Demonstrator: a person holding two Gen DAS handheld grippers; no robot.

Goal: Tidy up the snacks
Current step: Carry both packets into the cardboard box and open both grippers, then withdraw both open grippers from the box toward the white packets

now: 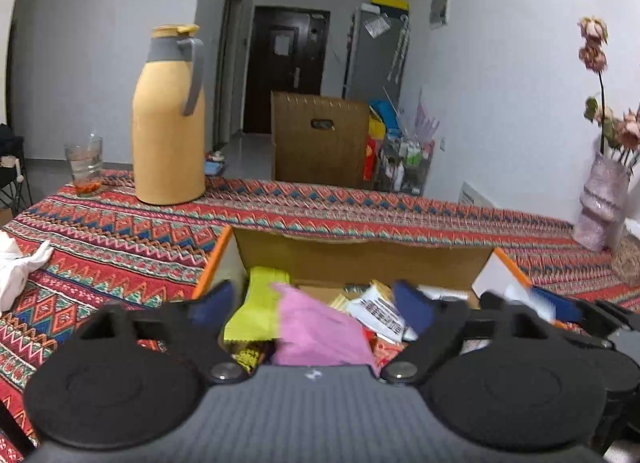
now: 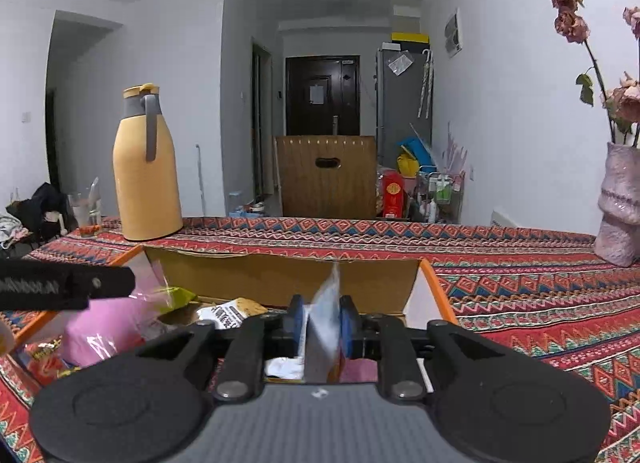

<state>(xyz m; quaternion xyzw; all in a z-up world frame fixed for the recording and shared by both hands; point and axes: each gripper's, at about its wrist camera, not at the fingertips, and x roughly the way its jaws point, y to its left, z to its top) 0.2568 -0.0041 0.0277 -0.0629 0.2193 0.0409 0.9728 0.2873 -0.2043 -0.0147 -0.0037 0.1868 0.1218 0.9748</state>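
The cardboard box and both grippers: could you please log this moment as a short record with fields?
Container: open cardboard box with orange-edged flaps, on a patterned tablecloth
Contents: pink packet, yellow-green packet, white barcoded packet, others
Left gripper: jaws wide open over the box, pink packet between them, pads not touching it
Right gripper: blurred white-and-blue packet stands between its blue pads; pads look slightly apart from it
Background on table: yellow thermos jug, glass, pink vase

Yellow thermos [image 1: 168, 119] upright on patterned cloth [image 1: 120, 231]; glass [image 1: 85, 163] beside it; pink vase [image 1: 600, 203] far right.
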